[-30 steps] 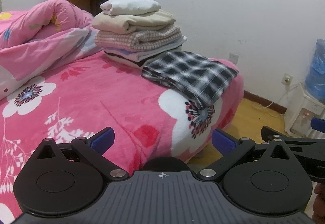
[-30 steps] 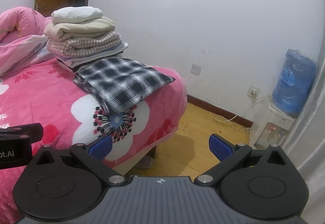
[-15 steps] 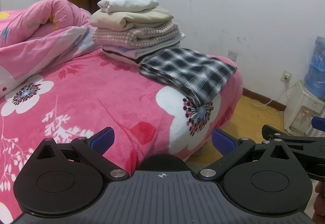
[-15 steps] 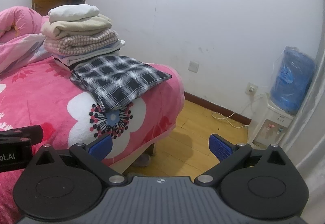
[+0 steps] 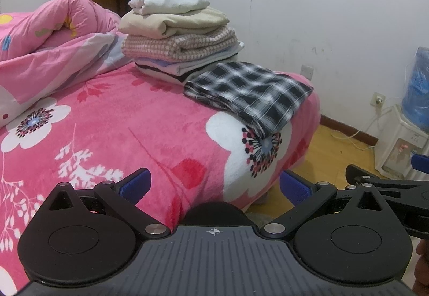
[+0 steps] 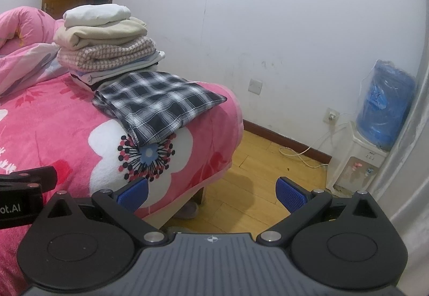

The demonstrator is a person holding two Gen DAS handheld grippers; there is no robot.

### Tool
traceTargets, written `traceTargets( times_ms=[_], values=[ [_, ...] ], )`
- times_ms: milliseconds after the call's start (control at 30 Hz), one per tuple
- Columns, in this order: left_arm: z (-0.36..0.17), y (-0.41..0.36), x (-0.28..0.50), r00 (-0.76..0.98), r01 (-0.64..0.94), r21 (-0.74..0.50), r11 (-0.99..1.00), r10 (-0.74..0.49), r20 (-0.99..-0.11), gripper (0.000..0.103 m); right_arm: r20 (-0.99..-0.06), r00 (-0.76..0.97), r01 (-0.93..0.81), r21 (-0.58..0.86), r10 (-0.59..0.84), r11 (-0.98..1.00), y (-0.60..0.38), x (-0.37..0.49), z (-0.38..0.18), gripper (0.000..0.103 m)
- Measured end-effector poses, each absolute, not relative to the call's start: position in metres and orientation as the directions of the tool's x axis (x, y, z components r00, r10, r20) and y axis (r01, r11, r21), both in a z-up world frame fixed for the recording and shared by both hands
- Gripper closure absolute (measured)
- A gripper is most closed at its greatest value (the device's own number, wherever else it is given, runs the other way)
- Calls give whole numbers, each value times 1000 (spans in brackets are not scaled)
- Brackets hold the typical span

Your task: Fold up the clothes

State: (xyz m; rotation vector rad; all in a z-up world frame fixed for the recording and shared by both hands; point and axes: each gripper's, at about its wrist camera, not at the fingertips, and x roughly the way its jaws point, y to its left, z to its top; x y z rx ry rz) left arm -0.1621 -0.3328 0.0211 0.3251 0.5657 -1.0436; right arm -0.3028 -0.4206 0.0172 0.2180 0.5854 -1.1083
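Left gripper (image 5: 214, 184) and right gripper (image 6: 211, 192) both wide, empty, short of the bed (image 5: 139, 121). Folded plaid garment (image 5: 249, 93) at the bed's corner, overhanging; clothes stack (image 5: 179, 33) touching behind; water dispenser (image 6: 372, 132) well apart

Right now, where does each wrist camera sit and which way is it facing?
Left wrist: sits behind the open left gripper, low at the bed's near edge, facing across the pink floral blanket toward the folded black-and-white plaid garment and the stack of folded clothes; the right gripper's black body shows at the right edge.
Right wrist: sits behind the open right gripper, further right, facing the bed corner, wooden floor and blue-bottled water dispenser; the left gripper's body shows at left.
Shared: plaid garment, stack, blanket, dispenser.
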Motion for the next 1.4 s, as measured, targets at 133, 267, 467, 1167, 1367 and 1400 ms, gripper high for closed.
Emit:
traceTargets(
  times_ms=[133, 267, 467, 1167, 1367, 1400],
  values=[
    [20, -333, -162, 380, 880, -11, 475, -717, -585, 0, -547, 315, 888, -120, -776, 444, -420, -303, 17, 0],
    [20, -332, -162, 380, 880, -9, 475, -716, -586, 0, -548, 315, 888, -119, -775, 445, -420, -302, 16, 0],
    [20, -332, -162, 381, 879, -9, 477, -714, -588, 0, -548, 314, 887, -121, -775, 445, -419, -303, 15, 0],
    [19, -332, -161, 387, 876, -5, 482, -710, -588, 0, -547, 317, 886, -121, -775, 448, -418, -301, 16, 0],
    [19, -332, -161, 389, 876, -3, 483, -709, -588, 0, -547, 318, 886, -121, -775, 448, -417, -300, 15, 0],
    [19, -332, -161, 389, 876, -3, 483, -709, -589, 0, -547, 318, 885, -121, -775, 449, -417, -300, 15, 0]
  ],
)
